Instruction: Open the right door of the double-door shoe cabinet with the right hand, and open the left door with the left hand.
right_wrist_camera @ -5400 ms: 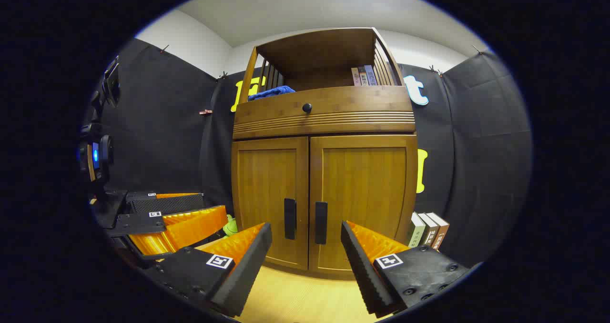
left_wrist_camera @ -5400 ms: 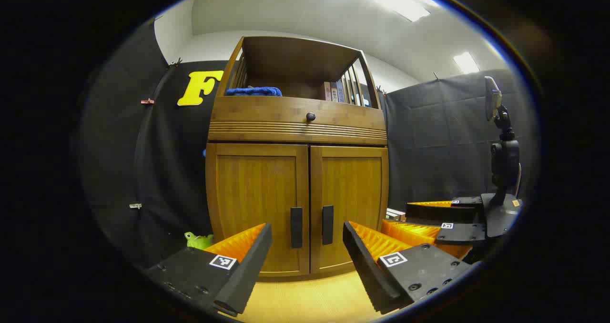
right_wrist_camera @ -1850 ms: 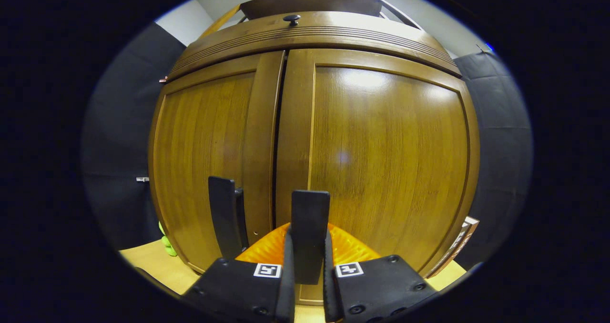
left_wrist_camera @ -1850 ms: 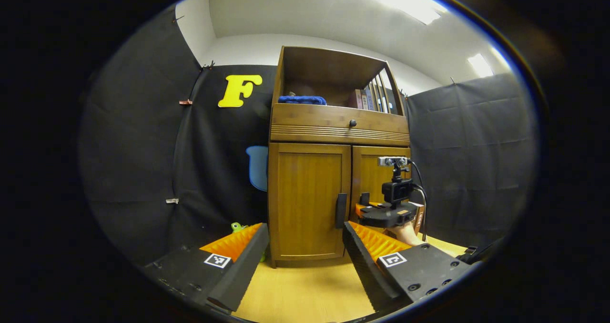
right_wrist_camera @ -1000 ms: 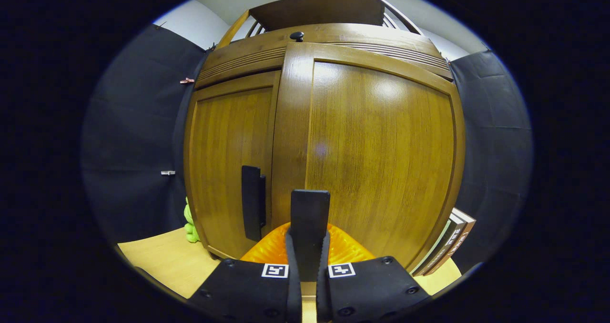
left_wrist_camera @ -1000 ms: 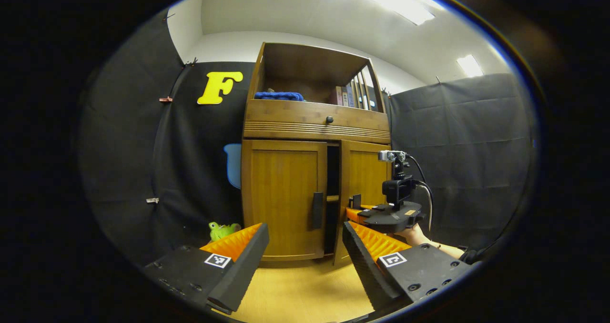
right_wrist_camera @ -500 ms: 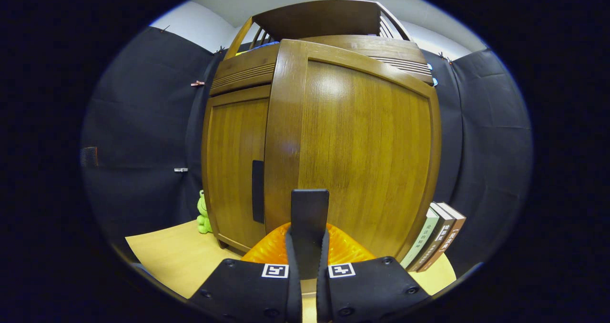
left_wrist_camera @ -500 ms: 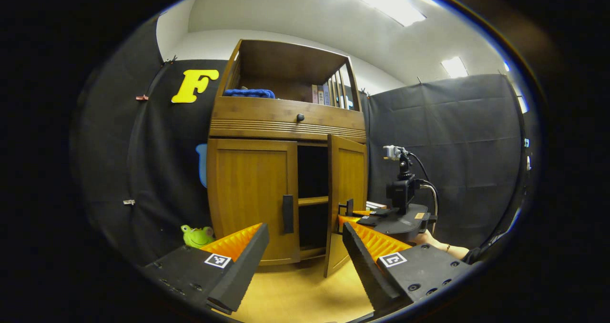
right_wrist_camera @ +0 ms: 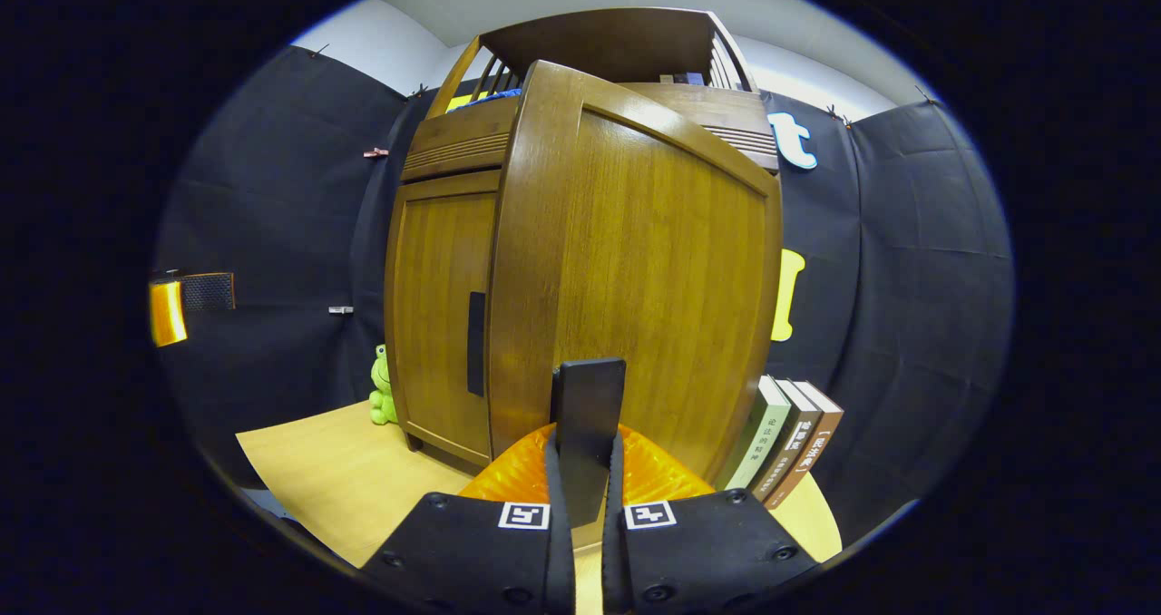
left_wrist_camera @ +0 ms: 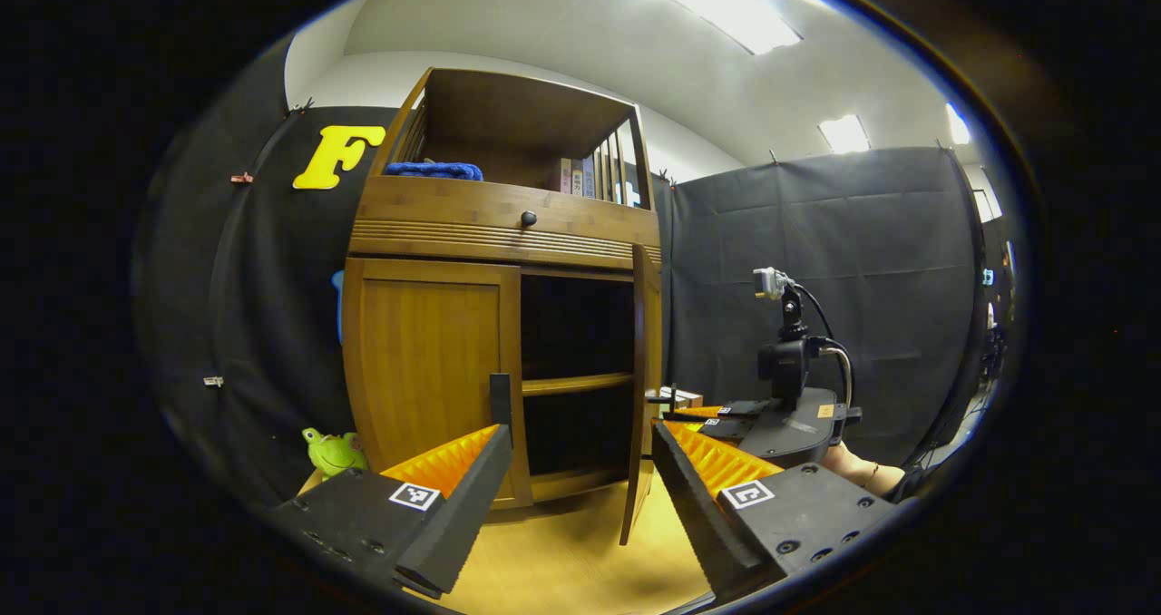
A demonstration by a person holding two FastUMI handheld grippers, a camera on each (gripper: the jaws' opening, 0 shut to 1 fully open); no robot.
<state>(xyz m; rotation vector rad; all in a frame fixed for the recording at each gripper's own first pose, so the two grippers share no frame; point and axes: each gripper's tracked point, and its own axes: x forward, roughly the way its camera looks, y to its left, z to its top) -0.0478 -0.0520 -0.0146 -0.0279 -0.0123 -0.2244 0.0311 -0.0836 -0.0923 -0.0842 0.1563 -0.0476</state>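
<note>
The wooden shoe cabinet (left_wrist_camera: pixel 508 234) stands ahead. Its left door (left_wrist_camera: pixel 426 361) is closed, with a dark handle (left_wrist_camera: pixel 500 397) at its inner edge. The right door (right_wrist_camera: pixel 644 288) is swung wide open and shows edge-on in the left gripper view as the right door (left_wrist_camera: pixel 639 388). My right gripper (right_wrist_camera: pixel 580 470) is shut on the right door's handle (right_wrist_camera: pixel 588 406). From the left gripper view that right gripper (left_wrist_camera: pixel 689 411) sits at the door's edge with a hand (left_wrist_camera: pixel 853 465) behind it. My left gripper (left_wrist_camera: pixel 580 452) is open, short of the left door, holding nothing.
Inside the open half there is a shelf (left_wrist_camera: pixel 576 384) in a dark interior. A green frog toy (left_wrist_camera: pixel 331 452) sits by the cabinet's left foot. Three books (right_wrist_camera: pixel 789 456) stand beside its right side. A blue cloth (left_wrist_camera: pixel 434 170) lies on the top shelf above a drawer knob (left_wrist_camera: pixel 528 219).
The right gripper stayed shut on the right handle and pulled that door from closed to wide open. The left gripper stayed open and shifted rightward relative to the cabinet.
</note>
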